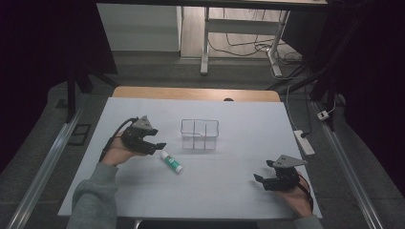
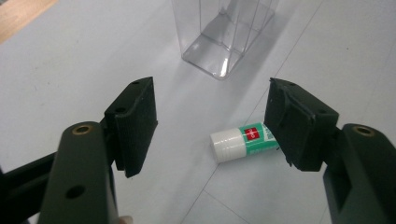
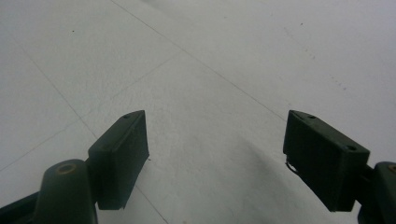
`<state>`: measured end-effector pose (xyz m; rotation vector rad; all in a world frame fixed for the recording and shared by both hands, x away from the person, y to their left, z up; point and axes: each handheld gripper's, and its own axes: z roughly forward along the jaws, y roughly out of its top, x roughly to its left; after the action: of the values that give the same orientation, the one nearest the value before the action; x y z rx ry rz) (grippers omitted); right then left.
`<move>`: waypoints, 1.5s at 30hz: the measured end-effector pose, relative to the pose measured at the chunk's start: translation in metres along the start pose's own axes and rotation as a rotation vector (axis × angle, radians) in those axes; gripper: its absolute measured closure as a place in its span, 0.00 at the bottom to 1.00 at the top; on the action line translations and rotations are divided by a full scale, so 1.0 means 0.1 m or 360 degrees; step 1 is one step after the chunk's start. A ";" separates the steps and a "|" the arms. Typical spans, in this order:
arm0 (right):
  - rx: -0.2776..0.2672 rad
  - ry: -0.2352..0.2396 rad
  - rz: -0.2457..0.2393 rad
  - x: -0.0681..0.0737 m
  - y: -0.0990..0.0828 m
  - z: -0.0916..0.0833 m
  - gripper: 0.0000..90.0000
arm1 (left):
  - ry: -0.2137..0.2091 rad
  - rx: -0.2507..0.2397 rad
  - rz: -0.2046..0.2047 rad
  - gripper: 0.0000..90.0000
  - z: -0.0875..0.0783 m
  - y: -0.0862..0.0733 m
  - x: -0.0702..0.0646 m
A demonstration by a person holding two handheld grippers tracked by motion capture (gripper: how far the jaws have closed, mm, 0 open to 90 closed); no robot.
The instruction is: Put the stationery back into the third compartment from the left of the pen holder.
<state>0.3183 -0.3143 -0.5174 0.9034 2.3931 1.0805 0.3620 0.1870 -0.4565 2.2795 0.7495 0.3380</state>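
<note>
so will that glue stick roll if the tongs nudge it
Probably: the glue stick is a round tube lying on its side on the smooth white table. Its plastic body looks stiff, so it should hold its shape. It looks small, likely light.

We see a small red mark with white letters on the glue stick (image 2: 243, 141), too tiny to read.
</note>
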 end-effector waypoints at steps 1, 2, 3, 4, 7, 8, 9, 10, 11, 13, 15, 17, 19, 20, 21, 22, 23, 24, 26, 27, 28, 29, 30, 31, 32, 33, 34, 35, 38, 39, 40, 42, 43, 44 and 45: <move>0.0000 0.0000 0.0000 0.00 0.00 0.00 0.24 | 0.0001 0.0004 0.0009 0.38 0.00 0.00 0.00; 0.0000 0.0000 0.0000 0.00 0.00 0.00 0.24 | 0.0002 0.0007 0.0018 0.38 0.00 0.00 -0.01; 0.0001 0.0001 0.0000 0.00 0.00 0.00 0.24 | 0.0000 0.0005 0.0020 0.38 -0.01 0.00 -0.01; 0.0000 0.0007 -0.0001 0.00 0.00 0.00 0.24 | -0.0003 0.0006 0.0028 0.37 -0.01 -0.01 -0.01; -0.0004 0.0002 -0.0001 0.00 0.00 -0.01 0.24 | -0.0005 0.0011 0.0046 0.37 -0.01 -0.01 -0.02; -0.0003 0.0002 -0.0001 0.00 0.00 -0.01 0.24 | -0.0006 0.0017 0.0058 0.37 -0.01 -0.01 -0.02; -0.0002 0.0003 -0.0001 0.00 0.00 -0.01 0.24 | -0.0005 0.0020 0.0066 0.37 0.00 -0.01 -0.02; -0.0001 0.0003 -0.0001 0.00 0.00 -0.01 0.24 | -0.0004 0.0032 0.0084 0.37 0.00 -0.01 -0.02; 0.0000 0.0004 -0.0001 0.00 0.00 -0.01 0.24 | -0.0004 0.0033 0.0090 0.37 0.00 -0.01 -0.03; -0.0001 0.0005 -0.0001 0.01 0.00 0.00 0.24 | -0.0005 0.0038 0.0118 0.38 0.00 -0.01 -0.03; 0.0001 0.0006 0.0003 0.01 0.00 0.00 0.24 | -0.0002 0.0042 0.0136 0.38 -0.01 0.00 -0.03; 0.0002 0.0007 0.0003 0.01 0.00 0.00 0.24 | 0.0000 0.0049 0.0153 0.38 -0.02 0.00 -0.04; 0.0000 0.0010 0.0000 0.01 0.00 -0.01 0.24 | -0.0003 0.0052 0.0168 0.38 -0.02 0.02 -0.04; -0.0001 0.0011 0.0000 0.01 0.00 -0.01 0.24 | -0.0010 0.0059 0.0185 0.38 -0.03 0.02 -0.05; -0.0008 0.0011 0.0002 0.01 0.00 -0.01 0.24 | -0.0014 0.0058 0.0189 0.38 -0.02 0.03 -0.05; -0.0008 0.0011 0.0002 0.01 0.00 -0.02 0.24 | -0.0023 0.0063 0.0204 0.38 -0.02 0.03 -0.05; -0.0006 0.0010 0.0001 0.01 0.00 -0.02 0.24 | -0.0030 0.0070 0.0218 0.38 -0.01 0.04 -0.05; -0.0006 0.0010 0.0001 0.01 0.00 -0.02 0.24 | -0.0036 0.0089 0.0240 0.38 0.00 0.05 -0.05; -0.0010 0.0011 0.0003 0.01 0.00 -0.02 0.24 | -0.0037 0.0138 0.0298 0.38 0.01 0.07 -0.06; -0.0010 0.0011 0.0002 0.01 0.00 -0.02 0.24 | -0.0050 0.0153 0.0328 0.38 0.01 0.08 -0.06; -0.0010 0.0011 0.0002 0.01 0.00 -0.02 0.24 | -0.0062 0.0164 0.0352 0.38 0.01 0.10 -0.06; -0.0009 0.0011 0.0000 0.01 0.00 -0.02 0.24 | -0.0075 0.0172 0.0371 0.38 0.01 0.11 -0.06; -0.0007 0.0012 -0.0001 0.01 0.00 -0.02 0.24 | -0.0083 0.0186 0.0395 0.38 0.01 0.12 -0.05; -0.0007 0.0014 0.0000 0.01 0.00 -0.02 0.24 | -0.0089 0.0200 0.0416 0.38 0.03 0.13 -0.05; -0.0005 0.0015 -0.0001 0.02 0.00 -0.02 0.24 | -0.0097 0.0217 0.0439 0.38 0.04 0.14 -0.05; -0.0005 0.0016 -0.0001 0.02 0.00 -0.01 0.24 | -0.0108 0.0234 0.0457 0.38 0.06 0.15 -0.05; -0.0002 0.0019 0.0001 0.02 0.00 -0.01 0.24 | -0.0119 0.0251 0.0477 0.38 0.08 0.16 -0.05; -0.0001 0.0020 -0.0004 0.02 -0.01 -0.01 0.24 | -0.0128 0.0274 0.0498 0.38 0.11 0.16 -0.04; -0.0002 0.0022 -0.0008 0.02 -0.01 -0.01 0.24 | -0.0158 0.0324 0.0554 0.37 0.18 0.14 -0.03; -0.0003 0.0022 -0.0005 0.02 -0.01 -0.01 0.24 | -0.0165 0.0341 0.0570 0.37 0.20 0.14 -0.03; -0.0002 0.0024 -0.0002 0.02 -0.01 -0.01 0.24 | -0.0170 0.0350 0.0590 0.37 0.22 0.13 -0.03; -0.0005 0.0026 -0.0005 0.02 -0.01 -0.01 0.24 | -0.0206 0.0361 0.0613 0.37 0.25 0.12 -0.03; -0.0007 0.0027 -0.0008 0.02 -0.01 -0.01 0.24 | -0.0212 0.0358 0.0633 0.37 0.26 0.12 -0.03; -0.0007 0.0029 -0.0014 0.02 -0.01 -0.01 0.24 | -0.0224 0.0358 0.0645 0.37 0.28 0.12 -0.04; -0.0001 0.0026 -0.0018 0.02 -0.01 -0.01 0.24 | -0.0232 0.0361 0.0663 0.37 0.30 0.12 -0.04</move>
<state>0.3157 -0.3137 -0.5176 0.8834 2.4081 1.0885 0.3761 0.1614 -0.4698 2.6391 0.2425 0.2828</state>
